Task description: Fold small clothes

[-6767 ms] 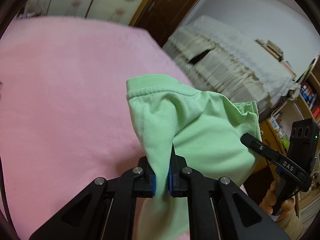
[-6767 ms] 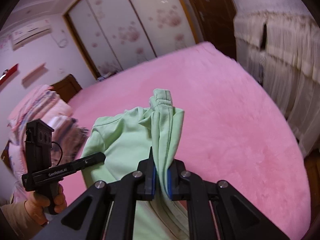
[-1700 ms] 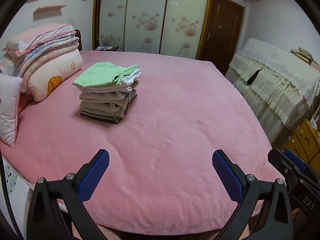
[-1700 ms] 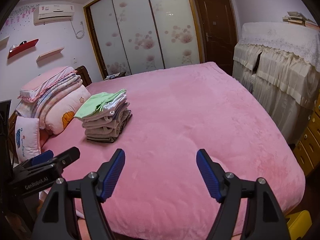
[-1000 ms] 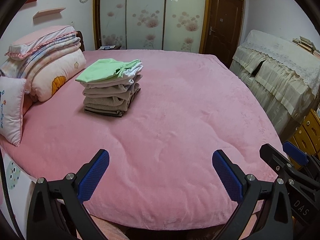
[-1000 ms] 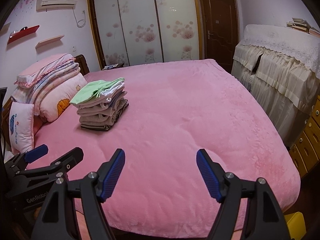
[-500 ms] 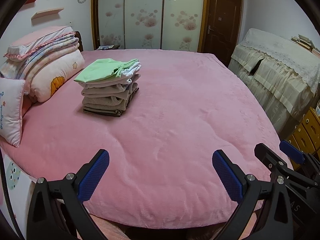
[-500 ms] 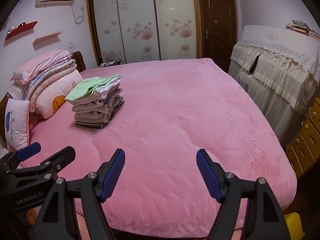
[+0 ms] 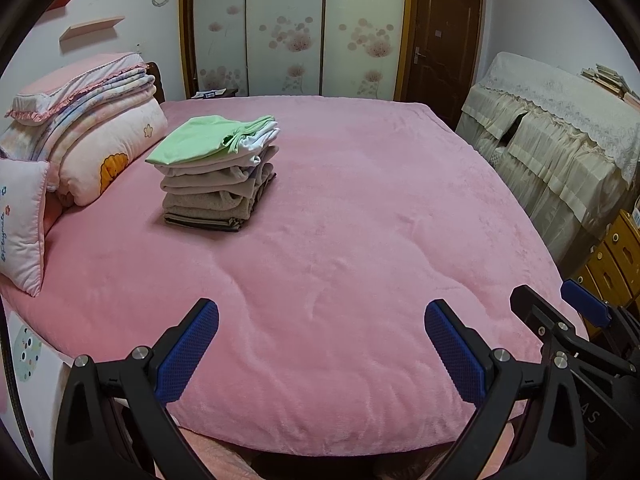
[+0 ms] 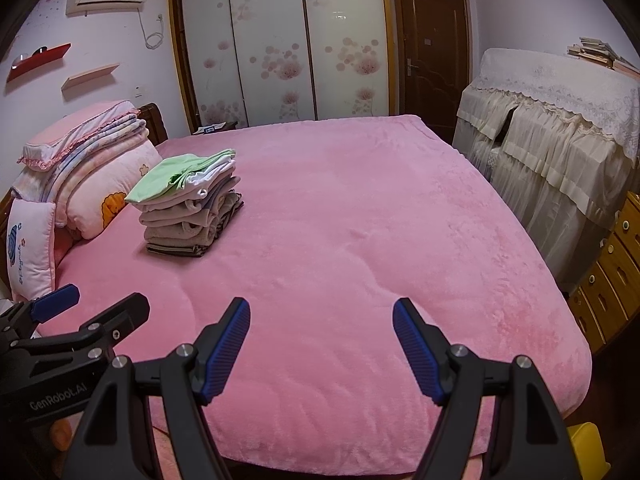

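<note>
We hold the left black two-finger gripper with blue ribbed pads (image 9: 322,340) spread wide and grasping nothing, low at the near edge of the fuzzy pink bedspread (image 9: 360,220). The right gripper (image 10: 321,342) hangs just beside it on its right, its jaws likewise parted and bare. Well ahead of both and off to their left sits the neat stack of folded small clothes (image 9: 218,184), beige and white layers topped by a light green folded garment (image 9: 196,140), just beside the rolled pink quilts and pillows (image 9: 92,140).
</note>
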The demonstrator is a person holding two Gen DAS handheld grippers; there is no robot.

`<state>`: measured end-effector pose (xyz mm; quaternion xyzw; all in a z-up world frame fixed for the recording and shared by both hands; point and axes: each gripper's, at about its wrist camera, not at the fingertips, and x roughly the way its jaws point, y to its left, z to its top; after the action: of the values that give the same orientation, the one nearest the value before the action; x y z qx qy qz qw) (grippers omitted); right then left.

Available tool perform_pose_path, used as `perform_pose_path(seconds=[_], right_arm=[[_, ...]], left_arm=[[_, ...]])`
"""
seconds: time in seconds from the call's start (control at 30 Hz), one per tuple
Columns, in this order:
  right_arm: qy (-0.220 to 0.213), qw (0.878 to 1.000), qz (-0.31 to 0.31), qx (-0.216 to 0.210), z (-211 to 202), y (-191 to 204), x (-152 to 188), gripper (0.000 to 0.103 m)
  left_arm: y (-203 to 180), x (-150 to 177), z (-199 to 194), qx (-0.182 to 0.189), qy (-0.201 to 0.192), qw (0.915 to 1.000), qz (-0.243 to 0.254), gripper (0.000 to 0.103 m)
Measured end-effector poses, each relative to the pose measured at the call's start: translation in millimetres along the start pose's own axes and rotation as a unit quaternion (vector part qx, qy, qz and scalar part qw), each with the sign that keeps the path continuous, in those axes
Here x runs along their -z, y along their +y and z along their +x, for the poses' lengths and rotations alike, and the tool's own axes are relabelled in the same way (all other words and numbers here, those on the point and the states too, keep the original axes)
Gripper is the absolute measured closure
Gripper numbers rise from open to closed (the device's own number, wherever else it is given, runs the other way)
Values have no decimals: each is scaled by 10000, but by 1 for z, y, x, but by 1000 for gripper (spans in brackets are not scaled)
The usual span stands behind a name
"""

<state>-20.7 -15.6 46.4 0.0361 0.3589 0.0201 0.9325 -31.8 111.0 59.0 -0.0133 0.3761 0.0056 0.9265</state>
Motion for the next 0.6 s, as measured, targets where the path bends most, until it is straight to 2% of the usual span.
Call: perform_pose_path(seconds=[0.6], right_arm=[[88, 9999, 101, 3, 7, -7, 9, 28]], left_arm=[[-2, 3, 7, -49, 90, 9999, 43, 1]])
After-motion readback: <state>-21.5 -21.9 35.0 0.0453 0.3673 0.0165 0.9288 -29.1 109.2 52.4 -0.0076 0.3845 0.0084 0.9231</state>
